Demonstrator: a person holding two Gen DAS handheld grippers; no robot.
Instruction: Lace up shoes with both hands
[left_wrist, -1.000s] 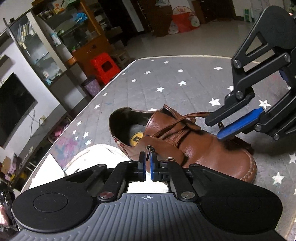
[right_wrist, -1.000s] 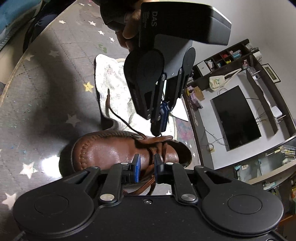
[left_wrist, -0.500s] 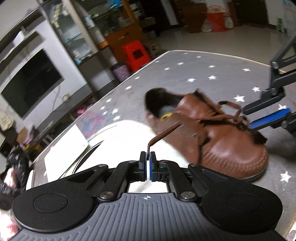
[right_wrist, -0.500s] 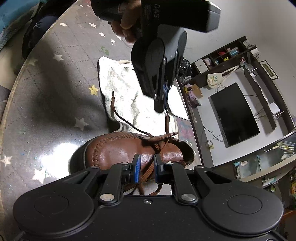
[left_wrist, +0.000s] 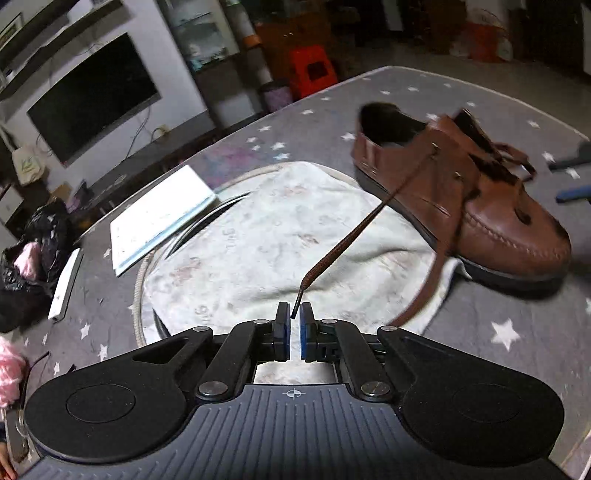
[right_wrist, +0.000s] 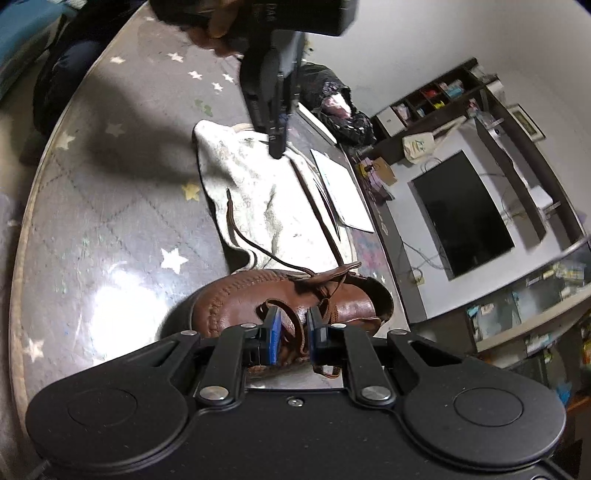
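Left gripper has its two blue pads almost together, pinching the hard tip of the brown lace, though a thin gap shows beside the tip, so the hold looks light. From there the lace runs in a tight straight line up to a hole in the side of the brown shoe. Right gripper is partly open, its pads on each side of a loop of lace over the top of the shoe, and I cannot tell if they touch it. In the right view another loose bit of lace lies across the white towel. One side of the shoe rests on the edge of the towel, and the rest sits on the gray table with stars. A white book lies flat beside the towel. I think the lace is soft and floppy, so it will bend and slip if held in the middle. Its stiff tip is the best place to hold for poking through a hole. The shoe looks like smooth, firm leather, and it seems light enough to slide or tip when the lace is pulled hard, so the other gripper should keep it steady near the holes
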